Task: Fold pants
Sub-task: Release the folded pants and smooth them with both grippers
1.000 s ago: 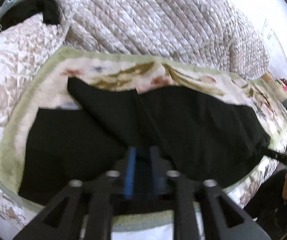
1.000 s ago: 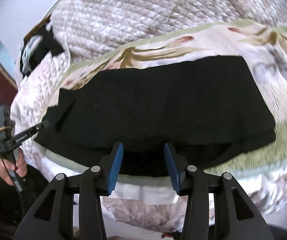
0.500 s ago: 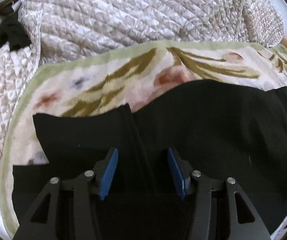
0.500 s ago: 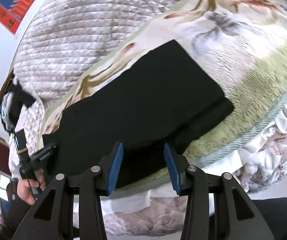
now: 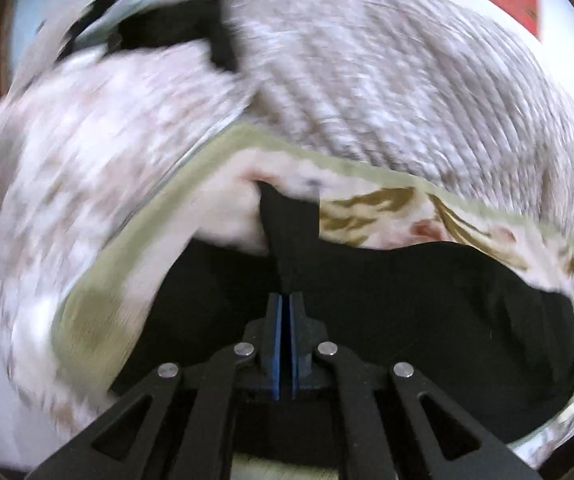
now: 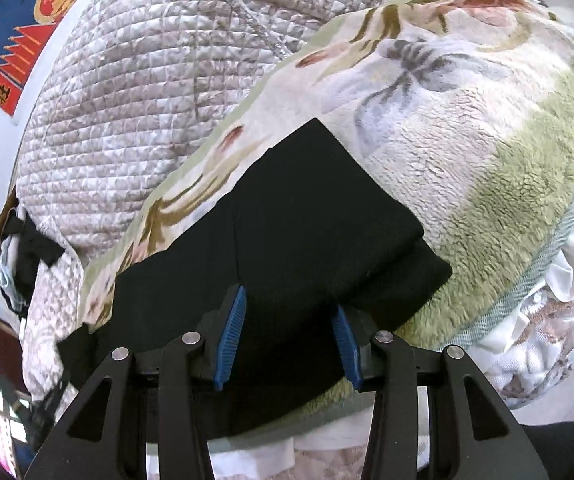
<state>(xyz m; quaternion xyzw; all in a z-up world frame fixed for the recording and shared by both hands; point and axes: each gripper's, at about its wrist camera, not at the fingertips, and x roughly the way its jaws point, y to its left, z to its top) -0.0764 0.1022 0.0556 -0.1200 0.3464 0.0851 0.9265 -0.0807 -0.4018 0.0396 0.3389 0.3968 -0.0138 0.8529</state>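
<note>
black pants (image 6: 307,216) lying on floral blanket (image 6: 487,168), half folded. left gripper (image 5: 286,300) pinching raised pants flap. right gripper (image 6: 289,312) hovering half-wide, empty, above near edge. cloth seeming soft, limp; best taking corners.

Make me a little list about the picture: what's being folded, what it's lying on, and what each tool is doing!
clothing: black pants, partly folded
lying on: fluffy flowered blanket with a green border
behind it: quilted bedcover
left tool: pads pressed together, pinching a raised bit of the pants
right tool: pads apart, over the near edge of the pants, gripping nothing
wall: red and blue poster
</note>
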